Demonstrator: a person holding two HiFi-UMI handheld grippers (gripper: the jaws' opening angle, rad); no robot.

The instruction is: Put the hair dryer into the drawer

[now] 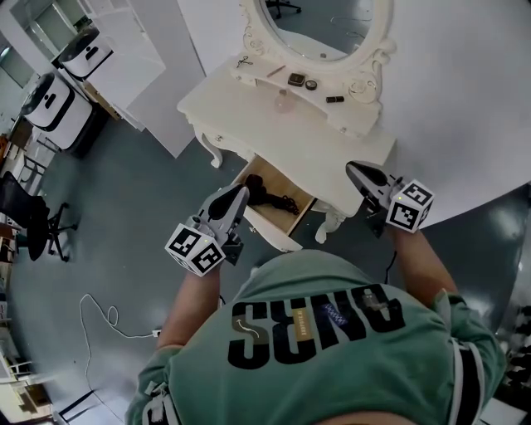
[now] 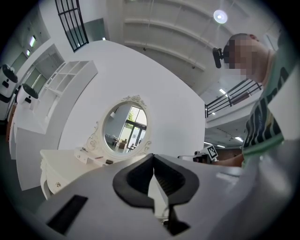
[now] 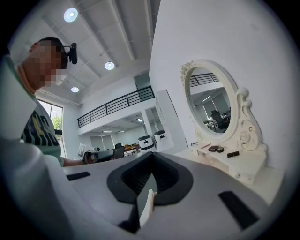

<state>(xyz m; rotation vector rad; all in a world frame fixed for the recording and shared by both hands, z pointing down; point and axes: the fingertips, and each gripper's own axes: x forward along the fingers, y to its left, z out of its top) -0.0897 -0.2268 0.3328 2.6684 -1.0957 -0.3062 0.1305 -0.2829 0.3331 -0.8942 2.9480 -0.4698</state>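
Above grey floor (image 1: 141, 224), vanity drawer (image 1: 300, 217) holds hair dryer (image 1: 262, 192); left gripper (image 1: 241, 192), right gripper (image 1: 353, 169) jaws closed, empty.

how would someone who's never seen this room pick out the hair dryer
Find the white dressing table with the oval mirror. A drawer is pulled open under the tabletop, showing a wooden inside. The hair dryer is the black thing with a cord lying in it, the only item there; the other small things sit up by the mirror.

We note bright, even indoor light. Round ceiling lamps (image 3: 71, 14) glare overhead. Both gripper views bend strongly, with black corners and a soft foreground. The head view is sharp, with faint shadows.
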